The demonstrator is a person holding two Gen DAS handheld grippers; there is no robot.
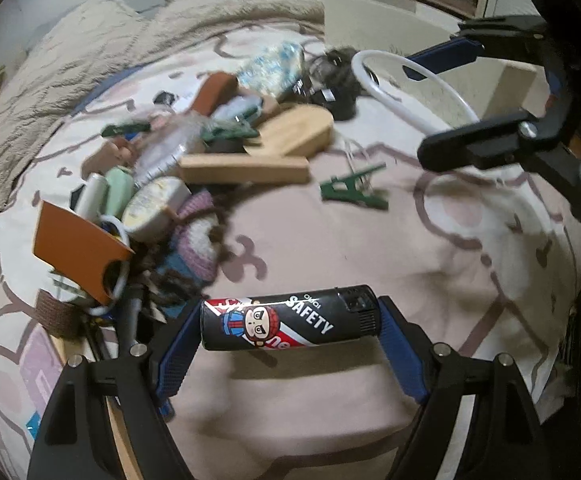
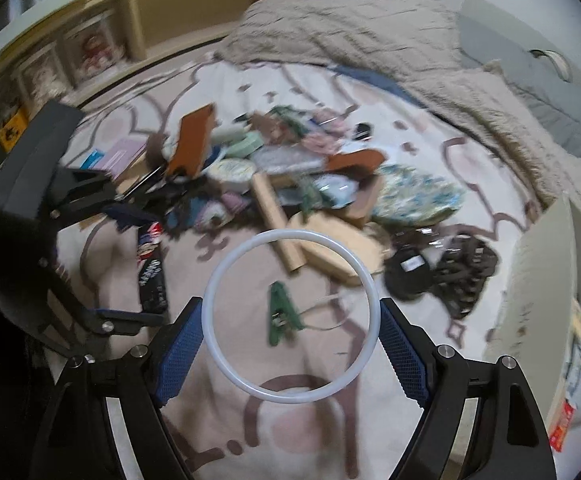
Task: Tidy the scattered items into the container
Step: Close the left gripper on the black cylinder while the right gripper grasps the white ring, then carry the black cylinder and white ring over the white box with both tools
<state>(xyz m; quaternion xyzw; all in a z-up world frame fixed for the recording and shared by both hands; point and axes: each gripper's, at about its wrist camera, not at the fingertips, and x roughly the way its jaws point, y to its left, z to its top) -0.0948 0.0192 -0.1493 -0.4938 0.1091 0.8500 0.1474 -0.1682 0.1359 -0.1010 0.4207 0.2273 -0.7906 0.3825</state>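
Patterned bedspread [image 1: 370, 240] below, left gripper [image 1: 290, 324] clamping black lighter [image 1: 290, 318], right gripper [image 2: 290, 322] clamping white ring [image 2: 290, 316].

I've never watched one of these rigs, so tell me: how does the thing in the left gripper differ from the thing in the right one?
The left gripper clamps a black lighter, a solid printed cylinder; the right gripper clamps a white ring, a thin plain hoop you can see through. The lighter is squeezed end to end; the ring is squeezed across its width. Both are held above the patterned bedspread, spanning wide jaws.
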